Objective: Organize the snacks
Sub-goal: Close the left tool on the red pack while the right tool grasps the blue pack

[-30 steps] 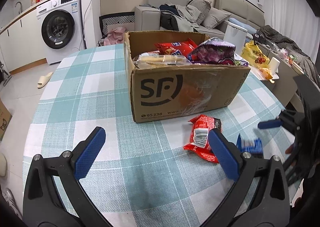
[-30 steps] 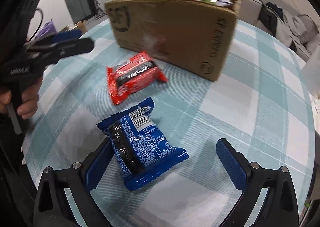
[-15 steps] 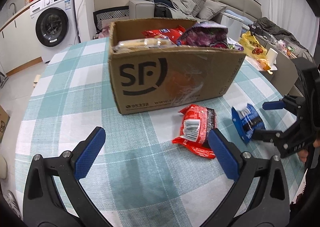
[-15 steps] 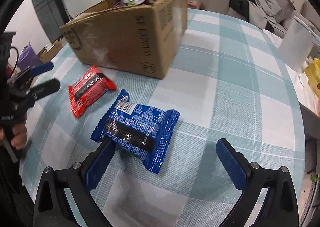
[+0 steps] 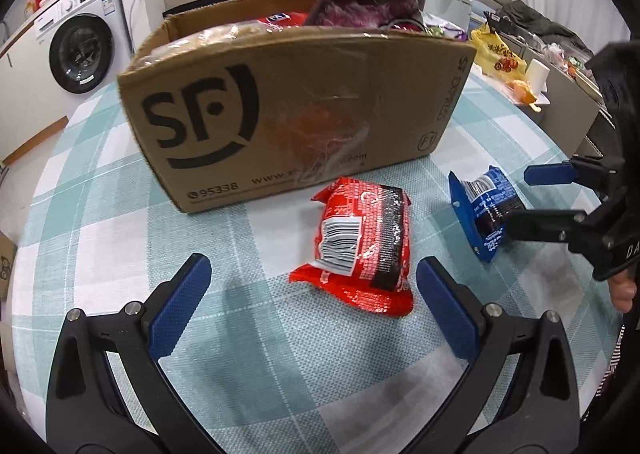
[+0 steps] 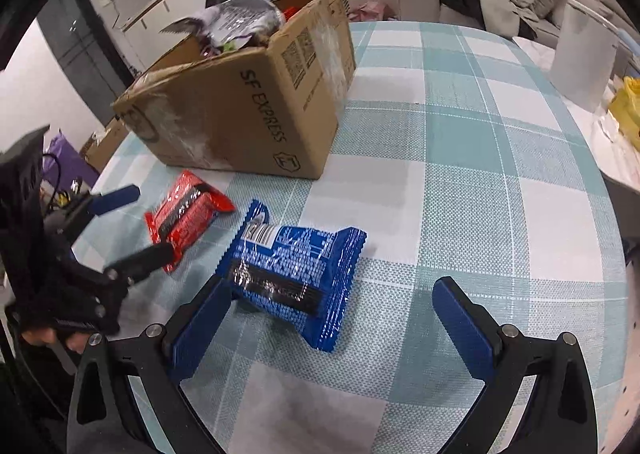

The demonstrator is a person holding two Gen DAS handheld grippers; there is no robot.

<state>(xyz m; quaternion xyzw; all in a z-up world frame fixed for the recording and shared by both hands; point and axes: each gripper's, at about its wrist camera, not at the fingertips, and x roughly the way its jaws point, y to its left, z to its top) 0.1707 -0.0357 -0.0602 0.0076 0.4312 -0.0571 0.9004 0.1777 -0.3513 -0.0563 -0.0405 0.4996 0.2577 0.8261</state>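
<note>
From my left wrist camera, my left gripper (image 5: 312,302) is spread wide and empty, low over the checked tablecloth (image 5: 120,214), and the red snack packet (image 5: 360,246) lies flat between its fingers' line of sight, nearer the right-hand pad, not touched as far as I can tell. Just behind it stands the cardboard box (image 5: 296,106), already heaped with snacks: a purple bag (image 5: 368,6) pokes above the rim, something red beside it. Off to the right, the blue snack packet (image 5: 484,210) lies on the cloth with my right gripper (image 5: 532,198) reaching in around it, fingers apart. Now the right wrist camera: my right gripper (image 6: 332,314) is open, its left pad right up against the end of the blue snack packet (image 6: 296,274), the other pad well clear, so nothing is pinched yet. The red snack packet (image 6: 184,214) sits just beyond, with my left gripper (image 6: 128,222) straddling it, and the cardboard box (image 6: 240,114) is close behind both. So here's my read: most of the snacks look boxed, two packets are still out on the table, and both grabs are lined up but not closed. What's left, I'd judge, is to squeeze, lift and drop each into that crowded box, where room on top looks tight.
</note>
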